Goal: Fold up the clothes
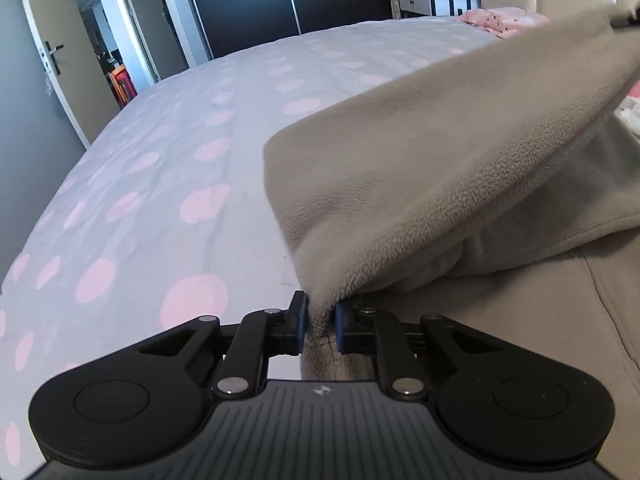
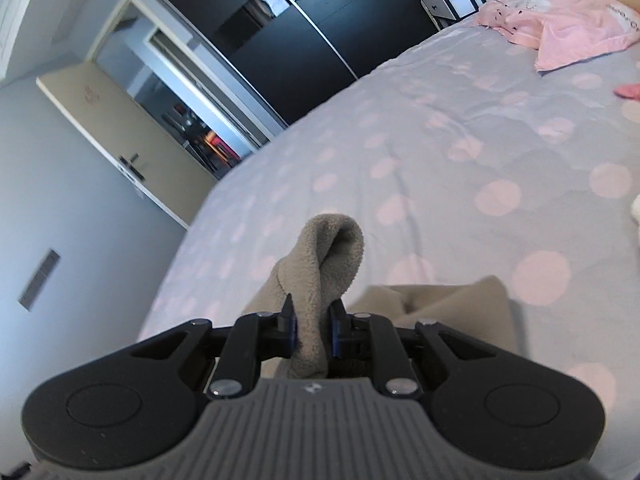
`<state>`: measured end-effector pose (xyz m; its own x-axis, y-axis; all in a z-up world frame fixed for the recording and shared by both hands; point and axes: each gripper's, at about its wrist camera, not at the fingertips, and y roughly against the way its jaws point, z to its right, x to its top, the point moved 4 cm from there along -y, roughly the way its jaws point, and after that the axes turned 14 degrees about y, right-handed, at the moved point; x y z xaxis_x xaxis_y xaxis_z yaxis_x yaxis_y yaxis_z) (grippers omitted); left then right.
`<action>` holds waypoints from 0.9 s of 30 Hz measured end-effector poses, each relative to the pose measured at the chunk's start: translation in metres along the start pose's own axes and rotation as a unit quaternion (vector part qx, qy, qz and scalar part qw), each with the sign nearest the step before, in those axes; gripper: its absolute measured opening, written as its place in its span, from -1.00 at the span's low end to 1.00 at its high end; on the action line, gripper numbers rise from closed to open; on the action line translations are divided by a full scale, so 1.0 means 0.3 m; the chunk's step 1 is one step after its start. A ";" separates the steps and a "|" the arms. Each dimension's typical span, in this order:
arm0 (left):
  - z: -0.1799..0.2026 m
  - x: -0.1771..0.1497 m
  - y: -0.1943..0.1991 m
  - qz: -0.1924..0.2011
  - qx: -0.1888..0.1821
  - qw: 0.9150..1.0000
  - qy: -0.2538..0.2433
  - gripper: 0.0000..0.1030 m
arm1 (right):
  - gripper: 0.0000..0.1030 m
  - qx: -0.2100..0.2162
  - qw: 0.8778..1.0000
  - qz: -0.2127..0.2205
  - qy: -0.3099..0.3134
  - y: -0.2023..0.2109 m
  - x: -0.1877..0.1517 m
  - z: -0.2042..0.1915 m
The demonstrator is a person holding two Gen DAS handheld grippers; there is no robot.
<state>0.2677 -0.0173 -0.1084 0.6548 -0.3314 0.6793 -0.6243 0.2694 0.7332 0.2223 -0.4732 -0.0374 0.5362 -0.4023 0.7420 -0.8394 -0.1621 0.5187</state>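
Both tongs are clenched on one garment: the left gripper (image 1: pixel 321 322) is pinched on a gathered corner of the grey fleece (image 1: pixel 420 168), and the right gripper (image 2: pixel 313 330) is clamped on another bunched edge of it, which loops up beyond its jaws. The fleece is held up off the spotted bedspread (image 1: pixel 168 152) at the near right of the bed, with part of it draped on the cover below.

For a clean fold, both held edges would best be raised evenly and kept taut, so that the cloth hangs flat before it is laid over; a slack or twisted span would likely crease.

What kind of garment it is cannot be told, since its outline is cut off at the right and bottom of the left view. Only a thin tuft is seen in each grip, so its security is uncertain. A pink cloth (image 2: pixel 560 24) is seen at the far end.
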 end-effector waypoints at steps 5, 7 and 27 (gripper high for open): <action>0.004 -0.006 -0.008 -0.003 -0.006 1.000 0.000 -0.78 | -0.69 -0.042 0.998 -0.056 0.000 -0.076 -0.101 0.092; 0.023 -0.004 0.003 -0.002 -0.011 1.000 -0.016 -0.78 | -0.69 -0.065 0.995 -0.078 -0.009 -0.104 -0.141 0.144; 0.030 -0.043 -0.015 -0.038 0.003 0.998 -0.050 -0.70 | -0.35 -0.114 0.984 -0.132 0.023 -0.155 -0.253 0.223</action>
<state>0.2582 -0.0223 -0.1208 0.6546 -0.4389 0.6156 -0.5774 0.2354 0.7818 0.2148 -0.4954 -0.1464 0.7411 -0.3306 0.5843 -0.6314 -0.0472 0.7741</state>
